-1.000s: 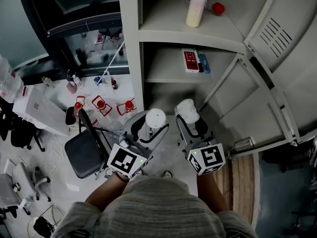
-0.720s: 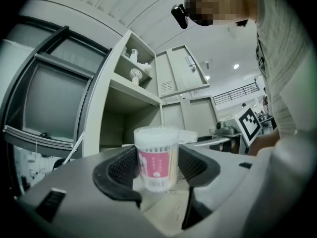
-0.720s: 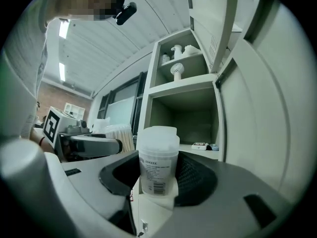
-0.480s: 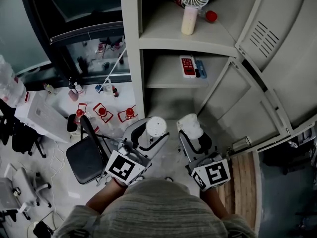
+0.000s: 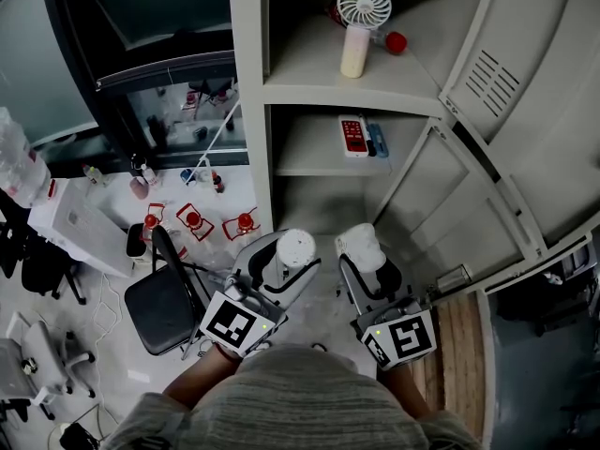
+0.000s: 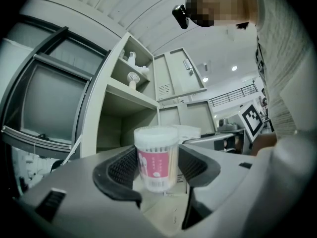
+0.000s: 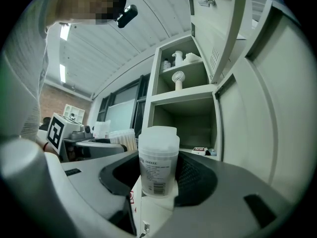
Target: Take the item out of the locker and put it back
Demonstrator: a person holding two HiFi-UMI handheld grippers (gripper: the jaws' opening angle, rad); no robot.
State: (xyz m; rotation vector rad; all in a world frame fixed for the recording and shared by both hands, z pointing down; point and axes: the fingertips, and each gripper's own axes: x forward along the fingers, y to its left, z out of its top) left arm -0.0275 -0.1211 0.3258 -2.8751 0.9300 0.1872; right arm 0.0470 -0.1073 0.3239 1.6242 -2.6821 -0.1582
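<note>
I hold two small jars in front of the open locker (image 5: 251, 111). My left gripper (image 5: 284, 259) is shut on a white-lidded cotton-swab jar (image 5: 295, 247) with a pink label (image 6: 156, 158), upright between the pads. My right gripper (image 5: 367, 257) is shut on a translucent plastic jar (image 5: 360, 244) with a white printed label (image 7: 158, 166), also upright. Both jars sit level with the locker's lower compartment (image 5: 319, 190), just outside it. In the gripper views the locker shelves rise behind each jar.
The top shelf holds a small white fan (image 5: 362, 9) and a red-capped item (image 5: 396, 41). The middle shelf holds a red-and-white device (image 5: 353, 136) and a blue item (image 5: 378, 140). The locker door (image 5: 511, 101) stands open at right. A black chair (image 5: 161, 298) and cluttered table (image 5: 192, 218) stand at left.
Both grippers, still shut on their jars, have drawn slightly back from the locker toward my body, the right one more. My head view has shifted, showing more of the top shelf.
</note>
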